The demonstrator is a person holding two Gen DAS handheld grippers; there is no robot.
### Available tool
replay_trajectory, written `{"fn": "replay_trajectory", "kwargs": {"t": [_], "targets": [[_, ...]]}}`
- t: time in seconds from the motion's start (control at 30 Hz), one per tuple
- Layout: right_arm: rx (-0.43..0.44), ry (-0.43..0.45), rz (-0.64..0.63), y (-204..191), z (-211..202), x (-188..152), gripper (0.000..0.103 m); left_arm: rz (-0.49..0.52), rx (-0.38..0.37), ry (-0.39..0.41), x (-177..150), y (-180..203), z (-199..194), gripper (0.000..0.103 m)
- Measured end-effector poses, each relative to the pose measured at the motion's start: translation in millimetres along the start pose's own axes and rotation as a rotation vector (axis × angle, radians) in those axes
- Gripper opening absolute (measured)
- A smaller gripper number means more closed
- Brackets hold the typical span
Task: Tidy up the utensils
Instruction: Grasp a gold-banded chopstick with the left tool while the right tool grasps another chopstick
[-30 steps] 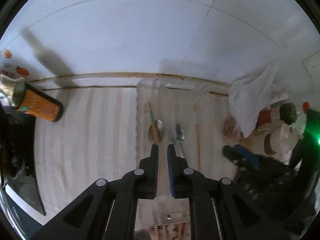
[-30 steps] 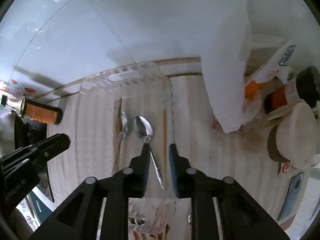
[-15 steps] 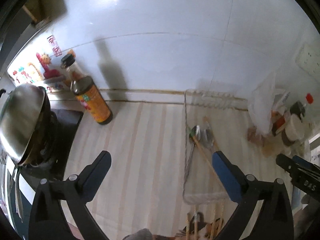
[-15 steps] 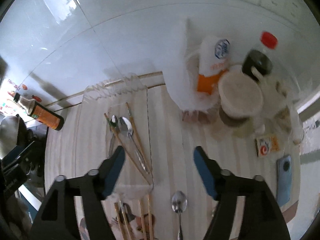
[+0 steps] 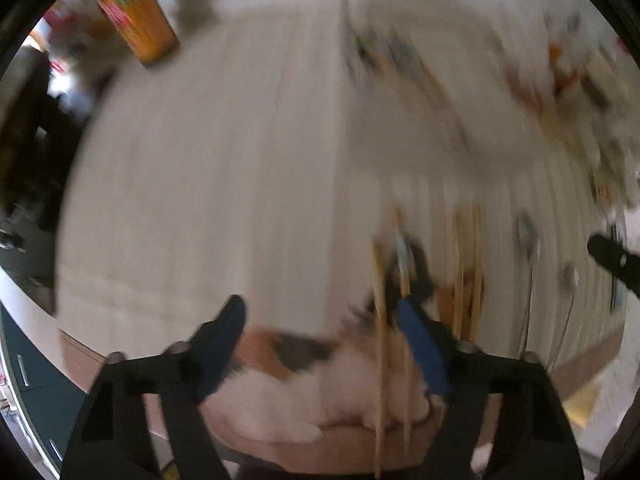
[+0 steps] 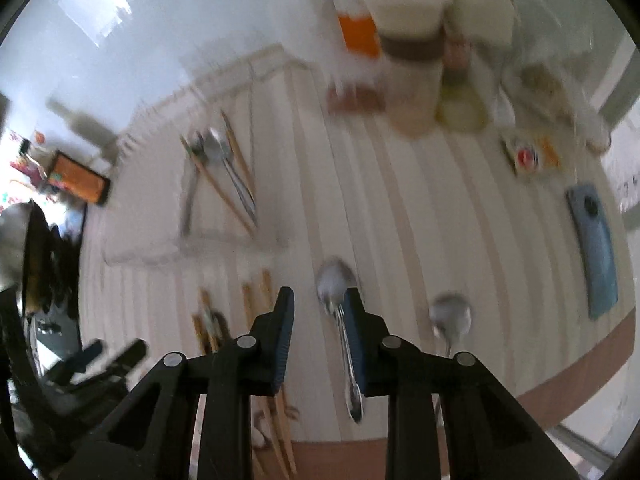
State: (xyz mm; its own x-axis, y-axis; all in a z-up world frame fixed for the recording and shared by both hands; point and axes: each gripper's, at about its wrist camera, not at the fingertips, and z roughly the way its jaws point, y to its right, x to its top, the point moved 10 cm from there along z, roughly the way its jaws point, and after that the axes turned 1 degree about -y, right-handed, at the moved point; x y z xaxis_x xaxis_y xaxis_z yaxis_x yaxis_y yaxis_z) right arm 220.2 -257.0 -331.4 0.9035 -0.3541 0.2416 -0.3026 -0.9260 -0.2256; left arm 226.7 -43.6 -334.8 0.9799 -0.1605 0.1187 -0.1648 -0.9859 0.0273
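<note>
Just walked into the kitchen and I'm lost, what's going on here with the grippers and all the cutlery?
A person with a gripper in each hand is sorting utensils on a striped counter. A clear tray already holds spoons and chopsticks. The right gripper is open, low over a loose spoon beside its right finger; another spoon lies farther right. The left gripper is open too, above loose chopsticks, though that view is badly blurred.

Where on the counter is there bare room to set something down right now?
Free: the striped strip between the clear tray and the blue phone; also left of the tray, toward the orange bottle. Crowded: the back right by the jars, and the front edge with chopsticks and two spoons.
</note>
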Motion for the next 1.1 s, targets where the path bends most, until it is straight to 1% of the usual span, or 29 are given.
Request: {"fn": "replay_trajectory", "kwargs": {"t": [0.07,0.13,0.17,0.2,0.23,0.27,0.3,0.33,0.37,0.4,0.43,0.53,0.6,0.63,0.67,0.7,0.73,0.83,0.97,1.1], "targets": [[-0.005,-0.034,-0.002,3.6,10.6,-13.5,0.027,-0.006,-0.038,-0.047,-11.4,7.9,15.4,0.054],[-0.009,-0.053,-0.004,4.5,17.6,-20.9,0.027,-0.012,-0.055,-0.09,-21.1,13.1,30.2,0.05],[-0.007,-0.07,-0.007,3.8,22.7,-25.8,0.027,-0.012,-0.059,-0.101,-24.2,15.2,34.8,0.04],[-0.001,-0.088,-0.006,2.4,26.8,-29.4,0.027,-0.008,-0.052,-0.105,-26.7,16.7,37.6,0.037],[0.006,-0.11,0.0,1.3,31.9,-34.1,0.028,0.013,-0.037,-0.084,-25.4,20.3,36.3,0.036],[0.019,-0.129,0.0,-1.3,37.8,-39.4,0.028,0.03,-0.023,-0.085,-25.3,23.1,37.1,0.033],[0.028,-0.138,-0.002,-4.3,41.7,-41.8,0.028,0.042,-0.004,-0.078,-24.1,24.1,36.7,0.024],[0.032,-0.147,-0.005,-6.9,47.7,-45.8,0.028,0.05,0.016,-0.071,-22.6,23.8,36.3,0.019],[0.037,-0.164,-0.012,-10.5,55.0,-50.8,0.028,0.056,0.019,-0.066,-22.3,24.7,35.7,0.009],[0.04,-0.174,-0.017,-13.5,57.8,-54.0,0.028,0.055,0.014,-0.067,-21.0,24.1,35.5,0.005],[0.045,-0.184,-0.023,-17.2,62.8,-57.7,0.028,0.049,0.009,-0.07,-21.0,22.0,35.0,0.004],[0.049,-0.201,-0.07,-35.0,72.6,-67.9,0.028,0.042,0.054,-0.055,-14.6,4.1,31.5,0.004],[0.032,-0.207,-0.112,-45.8,80.0,-70.6,0.028,0.023,0.056,-0.058,-12.6,-5.8,30.8,0.004],[0.01,-0.215,-0.137,-49.4,85.1,-74.7,0.027,0.022,0.058,-0.059,-12.1,-8.0,30.4,0.004],[-0.014,-0.219,-0.148,-50.6,86.8,-77.5,0.024,0.022,0.059,-0.061,-11.8,-11.9,28.7,0.004],[-0.033,-0.197,-0.163,-51.7,85.3,-77.1,0.017,0.021,0.055,-0.073,-12.9,-12.1,28.2,0.005],[-0.042,-0.197,-0.178,-52.3,85.8,-79.4,0.007,0.022,0.057,-0.072,-13.1,-11.8,27.8,0.005],[-0.071,-0.209,-0.187,-45.3,83.9,-86.0,0.006,0.018,0.061,-0.068,-12.7,-12.5,25.0,0.005],[-0.12,-0.232,-0.213,-23.5,77.3,-94.5,0.006,0.017,0.062,-0.063,-15.1,-13.4,26.7,0.005],[-0.14,-0.247,-0.231,-13.7,74.8,-100.0,0.007,0.015,0.058,-0.065,-17.6,-17.6,30.1,0.005]]}}
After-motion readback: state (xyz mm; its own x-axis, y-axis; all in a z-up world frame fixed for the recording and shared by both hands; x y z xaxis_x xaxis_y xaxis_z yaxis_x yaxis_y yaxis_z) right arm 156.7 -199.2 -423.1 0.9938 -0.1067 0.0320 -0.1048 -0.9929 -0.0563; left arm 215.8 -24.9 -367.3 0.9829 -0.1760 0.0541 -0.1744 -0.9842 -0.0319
